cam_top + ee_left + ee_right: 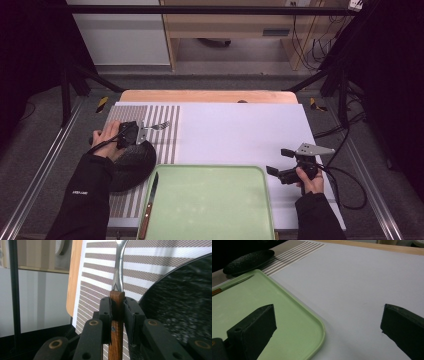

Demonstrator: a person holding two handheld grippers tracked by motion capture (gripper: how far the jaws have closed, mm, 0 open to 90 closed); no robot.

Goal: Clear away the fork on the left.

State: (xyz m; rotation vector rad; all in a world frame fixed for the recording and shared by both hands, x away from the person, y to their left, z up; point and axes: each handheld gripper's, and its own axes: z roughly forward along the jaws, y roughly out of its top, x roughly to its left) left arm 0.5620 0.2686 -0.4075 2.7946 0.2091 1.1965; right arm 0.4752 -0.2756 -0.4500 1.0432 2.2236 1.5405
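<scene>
Left gripper is clamped on the wooden handle of a fork, which we hold above the striped placemat, just beside the black plate. We judge it light and stiff, its steel neck slippery, so the wood is the right hold. Right gripper stands apart, holding nothing, near the green tray.

The right gripper shows its two black jaws at the bottom corners of the frame, standing wide apart with nothing between them. A green tray fills the lower left, its rounded corner between the jaws. A knife lies at the tray's left edge. A black plate sits at upper left on a striped mat. White table cover spans the right.
</scene>
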